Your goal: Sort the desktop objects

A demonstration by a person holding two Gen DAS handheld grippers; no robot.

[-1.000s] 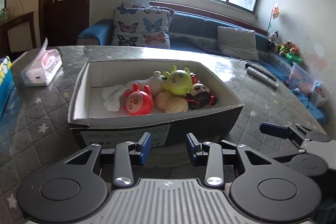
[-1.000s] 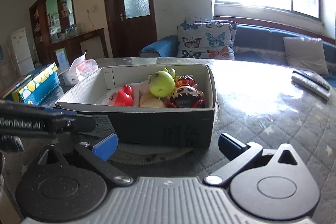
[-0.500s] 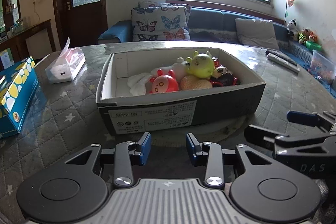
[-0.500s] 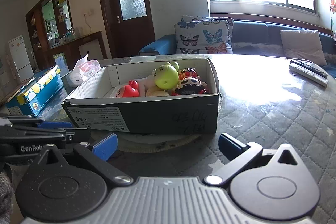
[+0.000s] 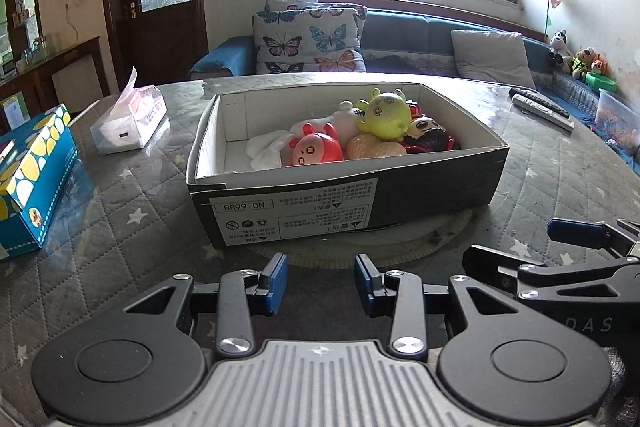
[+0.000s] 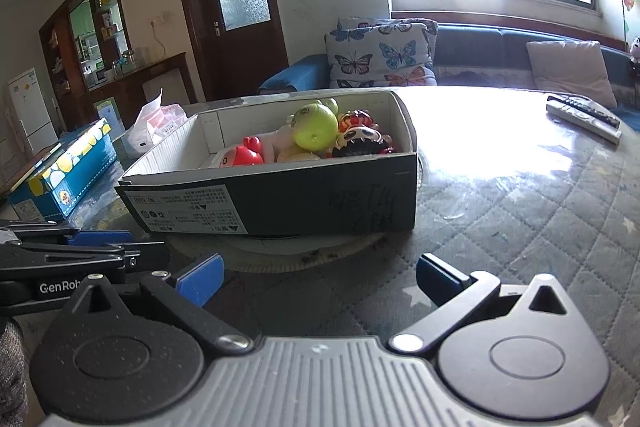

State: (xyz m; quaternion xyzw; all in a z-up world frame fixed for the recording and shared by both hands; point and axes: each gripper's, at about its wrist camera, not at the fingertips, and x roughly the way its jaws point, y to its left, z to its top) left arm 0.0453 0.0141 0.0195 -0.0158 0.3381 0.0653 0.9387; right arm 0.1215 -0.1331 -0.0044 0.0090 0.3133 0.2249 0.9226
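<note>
left tool (image 5: 320, 281): jaws apart, nothing between the blue pads, hanging just short of the shoebox's labelled end wall

right tool (image 6: 318, 279): spread wider than the left one, also empty, aimed at the box's near corner; in the left wrist view it pokes in at about 3 o'clock

shoebox (image 5: 400, 195): dark cardboard, no lid, dead centre on the worktop (image 5: 120, 211), sitting on a pale round mat (image 5: 420, 239)

toys in the box: all bunched toward the 2 o'clock end. Red piggy toy (image 5: 316, 149) nearest the front, yellow-green toy with ears (image 5: 386, 115) piled on top, black-and-red big-eyed doll (image 5: 430, 137) against the right wall, an orange-ish round one (image 5: 374, 147) in between, plus something white (image 5: 266, 149) on the box floor to the left of the red one

blue tissue box (image 5: 34, 179): with yellow dots, at 9 o'clock, well apart from the shoebox

soft tissue pack (image 5: 130, 121): at 10 o'clock, a sheet sticking up out of it

remotes (image 5: 542, 105): two of them side by side at 2 o'clock near the worktop's far edge

background: sofa (image 5: 420, 35) with butterfly cushions (image 5: 310, 41) under the window
</note>
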